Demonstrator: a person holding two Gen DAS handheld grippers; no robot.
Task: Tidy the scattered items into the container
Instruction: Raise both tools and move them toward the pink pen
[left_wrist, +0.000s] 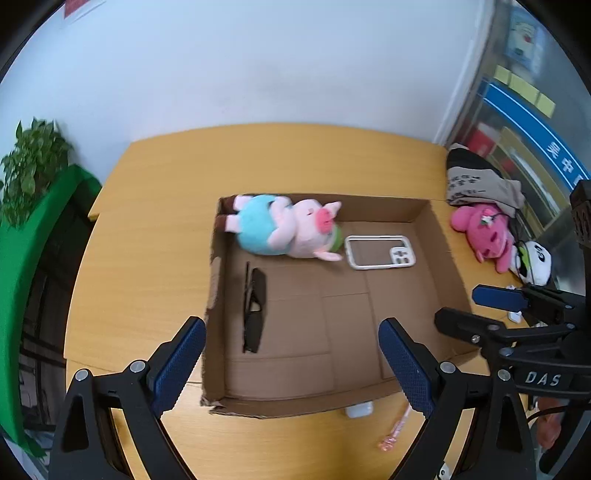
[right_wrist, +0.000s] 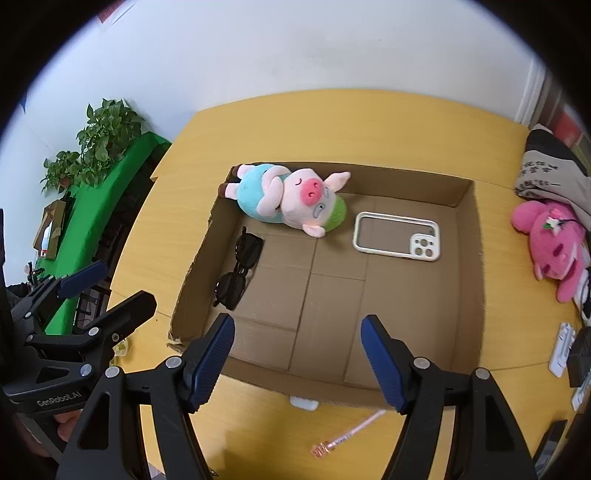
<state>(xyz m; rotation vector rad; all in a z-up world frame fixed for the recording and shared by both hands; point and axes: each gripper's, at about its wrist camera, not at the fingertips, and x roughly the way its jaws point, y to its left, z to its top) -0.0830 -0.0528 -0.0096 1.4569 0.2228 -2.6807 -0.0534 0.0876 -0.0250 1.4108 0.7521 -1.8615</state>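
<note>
A shallow cardboard box (left_wrist: 384, 209) (right_wrist: 406, 182) lies on the yellow table. Inside it are a pink pig plush (left_wrist: 284, 229) (right_wrist: 291, 197) at the back left, a white phone case (left_wrist: 380, 252) (right_wrist: 397, 236) at the back right, and black sunglasses (left_wrist: 253, 310) (right_wrist: 238, 271) along the left wall. My left gripper (left_wrist: 291, 332) (right_wrist: 118, 286) hangs open and empty above the box's near left. Above the near edge, my right gripper (right_wrist: 298, 325) (left_wrist: 469, 310) is also open with nothing between its pads. A pink pen (right_wrist: 345, 435) (left_wrist: 397, 424) and a white earbud case (right_wrist: 303, 403) (left_wrist: 359, 410) lie in front of the box.
Right of the box sit a hot-pink plush (right_wrist: 554, 243) (left_wrist: 487, 230), a panda plush (left_wrist: 535, 264) and folded cloth (left_wrist: 476, 182). Small white and dark items (right_wrist: 563, 347) lie at the right edge. A green unit with plants (right_wrist: 99, 136) stands left of the table.
</note>
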